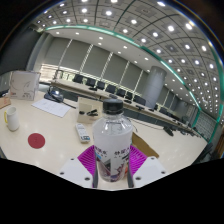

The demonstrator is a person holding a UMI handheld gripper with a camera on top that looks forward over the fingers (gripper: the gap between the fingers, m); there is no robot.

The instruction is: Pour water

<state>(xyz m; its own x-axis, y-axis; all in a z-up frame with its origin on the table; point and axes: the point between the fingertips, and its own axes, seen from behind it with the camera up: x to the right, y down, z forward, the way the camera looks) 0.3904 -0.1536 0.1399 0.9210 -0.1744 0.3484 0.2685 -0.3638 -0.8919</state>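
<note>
Squarely between the two fingers stands a clear plastic water bottle [113, 140], upright, its dark cap on and a white label with pink print around its lower body. The gripper [112, 163] points level across a pale table [60, 135], and its magenta pads [90, 160] sit close against the bottle's sides — both appear to press on it, so the grip looks closed on the bottle. Left of the fingers a red round disc [37, 141] lies flat on the table, well apart from the bottle. Beyond — a row of dark chairs [95, 85] and a ceiling of small lights.
</note>
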